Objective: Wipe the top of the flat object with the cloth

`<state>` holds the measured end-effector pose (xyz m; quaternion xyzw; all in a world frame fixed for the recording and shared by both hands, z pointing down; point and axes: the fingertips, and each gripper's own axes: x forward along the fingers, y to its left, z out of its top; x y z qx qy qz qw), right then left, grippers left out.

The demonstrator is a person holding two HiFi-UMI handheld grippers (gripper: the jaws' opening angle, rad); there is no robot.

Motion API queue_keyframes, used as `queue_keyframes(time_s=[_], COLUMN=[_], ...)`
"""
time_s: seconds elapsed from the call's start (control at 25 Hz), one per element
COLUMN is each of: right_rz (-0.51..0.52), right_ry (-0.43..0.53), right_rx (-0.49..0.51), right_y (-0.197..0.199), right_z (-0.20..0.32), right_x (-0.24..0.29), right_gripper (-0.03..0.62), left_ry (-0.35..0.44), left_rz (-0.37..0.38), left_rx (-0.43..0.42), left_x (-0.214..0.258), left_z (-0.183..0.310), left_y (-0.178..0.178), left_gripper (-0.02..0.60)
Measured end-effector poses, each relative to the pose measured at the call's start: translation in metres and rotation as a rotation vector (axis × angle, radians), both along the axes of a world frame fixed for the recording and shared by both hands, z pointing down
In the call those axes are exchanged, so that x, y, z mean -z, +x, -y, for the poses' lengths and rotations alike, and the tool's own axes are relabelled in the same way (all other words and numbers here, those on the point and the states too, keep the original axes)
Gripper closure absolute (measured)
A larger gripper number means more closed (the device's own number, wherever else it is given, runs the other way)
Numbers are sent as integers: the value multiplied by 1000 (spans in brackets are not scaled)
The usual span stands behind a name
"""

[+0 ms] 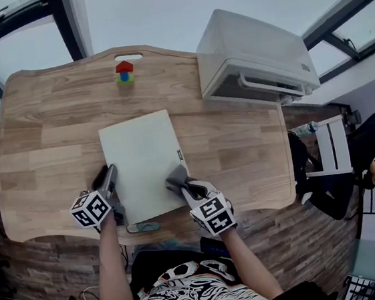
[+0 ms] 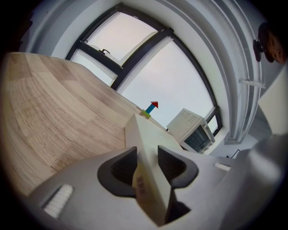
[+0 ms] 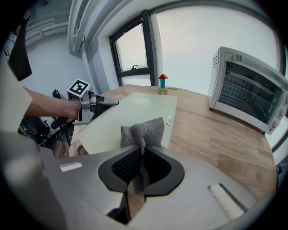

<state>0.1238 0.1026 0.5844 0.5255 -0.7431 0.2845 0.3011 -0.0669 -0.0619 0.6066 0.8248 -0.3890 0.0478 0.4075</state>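
No legible text, brand or number found; only black-and-white square marker codes on cube [image 1: 90,209] of left gripper [image 1: 112,176] and cube [image 1: 213,215] of right gripper [image 1: 182,184], plus small label [image 1: 180,155] at 3 o'clock edge of flat board [image 1: 140,151], barcode-like print too small to read.

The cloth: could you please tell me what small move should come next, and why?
Probably sweep the cloth across the board: the right gripper pinches it at the board's near right edge, and the left gripper clamps its left edge.
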Motion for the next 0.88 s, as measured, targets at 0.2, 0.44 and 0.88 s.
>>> queue_keyframes(time_s=[0.2,0.44,0.88], right_rz=[12,28,70], right_ry=[-11,-28,-57], right_rx=[6,20,47], right_y=[-2,-7,-19], right_z=[-9,-14,-17], right_x=[-1,-2,-4], right_gripper=[571,571,571], left_ry=[2,1,1], left_rz=[-2,0,-5], left_rx=[0,1,4], left_x=[0,-1,-1], left_z=[0,-1,0], left_y=[0,0,0], left_gripper=[382,382,382])
